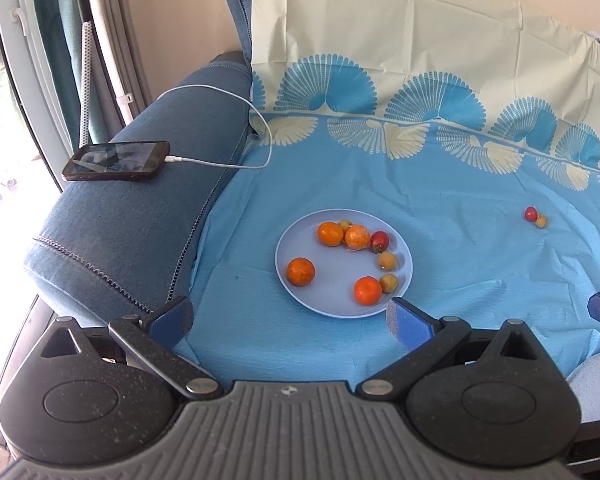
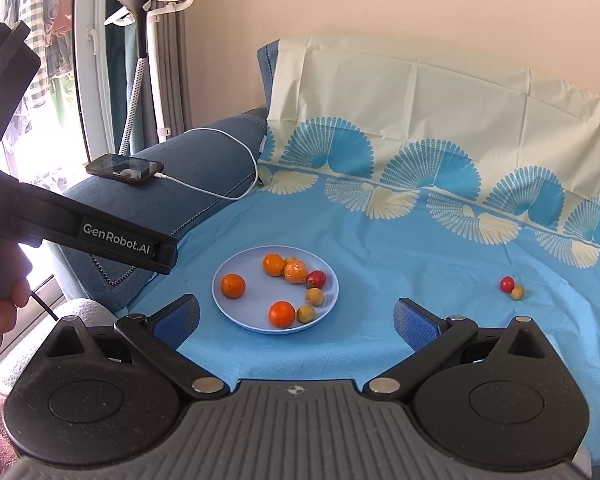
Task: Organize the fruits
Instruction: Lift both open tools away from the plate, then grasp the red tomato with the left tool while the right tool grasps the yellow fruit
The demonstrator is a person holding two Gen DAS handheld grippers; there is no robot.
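A pale blue plate [image 1: 300, 246] [image 2: 256, 280] sits on the blue cloth and holds several oranges, small yellow-green fruits and one red fruit [image 1: 379, 241] [image 2: 316, 279]. Off the plate to the right lie a small red fruit [image 1: 531, 213] [image 2: 507, 283] and a small yellow fruit [image 1: 541, 221] [image 2: 517, 292], touching each other. My left gripper [image 1: 290, 318] is open and empty, just short of the plate's near rim. My right gripper [image 2: 296, 320] is open and empty, near the plate's front edge. The left gripper's body [image 2: 100, 232] shows at the left of the right wrist view.
A phone [image 1: 118, 160] [image 2: 126, 169] on a white charging cable [image 1: 236, 166] lies on the blue sofa armrest [image 1: 140, 216] at the left. The cloth rises up the sofa back [image 1: 420, 40] behind. A garment steamer stand [image 2: 140, 40] and a window are at the far left.
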